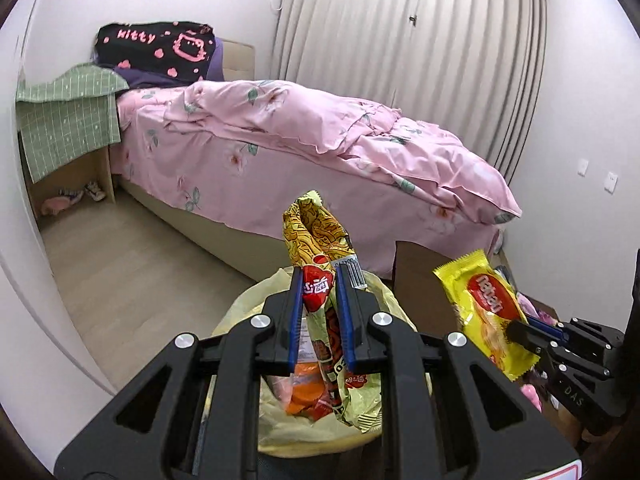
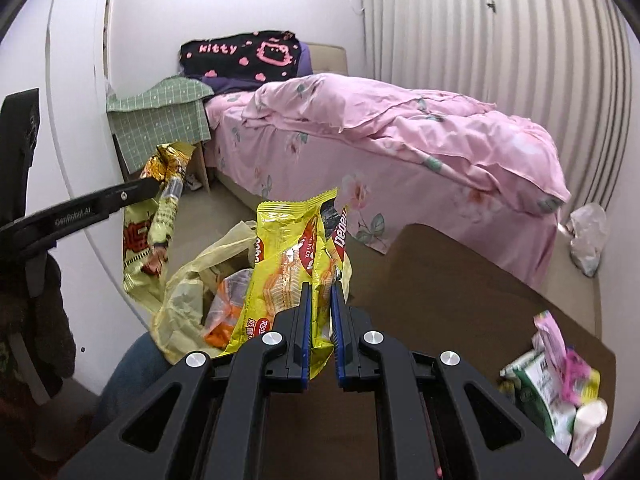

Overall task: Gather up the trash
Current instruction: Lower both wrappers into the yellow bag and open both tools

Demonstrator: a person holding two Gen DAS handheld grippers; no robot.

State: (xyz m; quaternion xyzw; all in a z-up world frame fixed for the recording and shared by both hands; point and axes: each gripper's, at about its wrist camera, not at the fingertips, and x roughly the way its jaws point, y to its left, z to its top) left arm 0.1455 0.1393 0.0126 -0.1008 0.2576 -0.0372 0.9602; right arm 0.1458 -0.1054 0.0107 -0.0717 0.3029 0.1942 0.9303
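Note:
My left gripper (image 1: 319, 276) is shut on a yellow and red noodle wrapper (image 1: 316, 236) and holds it over a pale yellow plastic bag (image 1: 248, 304). The bag holds orange trash (image 1: 308, 396). My right gripper (image 2: 320, 288) is shut on a yellow wafer wrapper (image 2: 296, 256), just right of the bag (image 2: 192, 280). The wafer wrapper (image 1: 488, 312) and right gripper (image 1: 516, 332) also show at the right of the left wrist view. The noodle wrapper (image 2: 160, 208) and left gripper (image 2: 154, 188) show at the left of the right wrist view.
A brown table (image 2: 460, 280) bears several more wrappers and a cup (image 2: 556, 380) at its right. A bed with a pink cover (image 2: 400, 140) stands behind. A nightstand under a green cloth (image 1: 68, 120) is at the left. A crumpled white bag (image 2: 588, 236) lies on the floor.

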